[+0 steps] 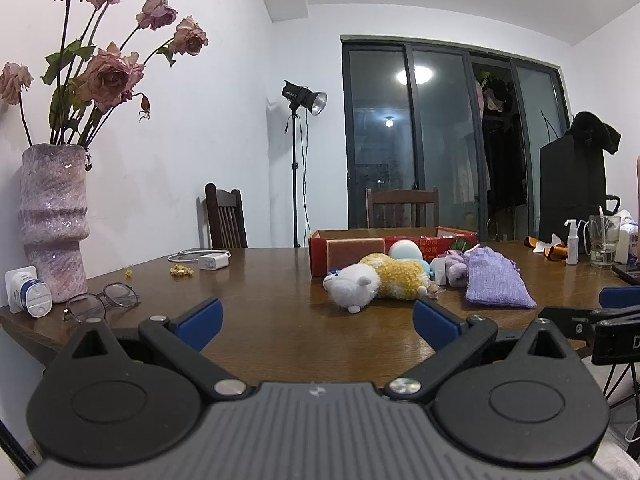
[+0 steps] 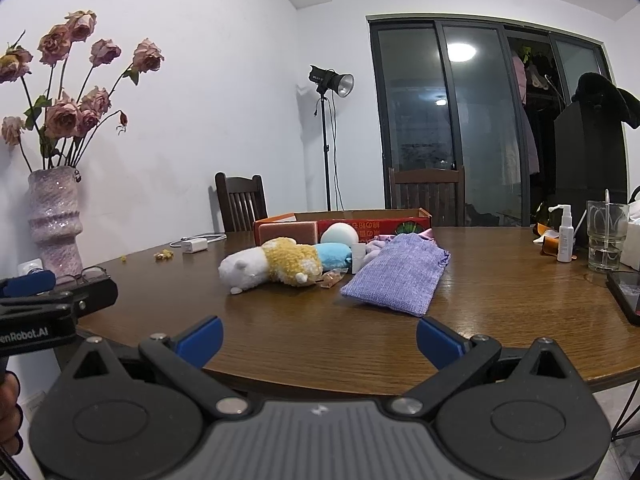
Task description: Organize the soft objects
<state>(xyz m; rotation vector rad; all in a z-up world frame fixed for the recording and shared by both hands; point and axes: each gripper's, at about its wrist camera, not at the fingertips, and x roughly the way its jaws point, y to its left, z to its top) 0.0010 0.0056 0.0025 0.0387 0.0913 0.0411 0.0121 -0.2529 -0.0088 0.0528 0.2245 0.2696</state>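
Lying sideways on the table (image 2: 480,312): white-and-yellow plush sheep (image 2: 272,266) (fluffy, limp); left gripper (image 1: 316,316) and right gripper (image 2: 318,338) both spread, empty.

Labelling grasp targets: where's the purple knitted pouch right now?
The flat purple knitted pouch lies on the brown wooden table, right of the white-and-yellow plush sheep and in front of the red cardboard box, centre in both wrist views.

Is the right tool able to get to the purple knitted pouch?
Probably yes: the right tool is open, and only bare wooden table lies between it and the purple knitted pouch.
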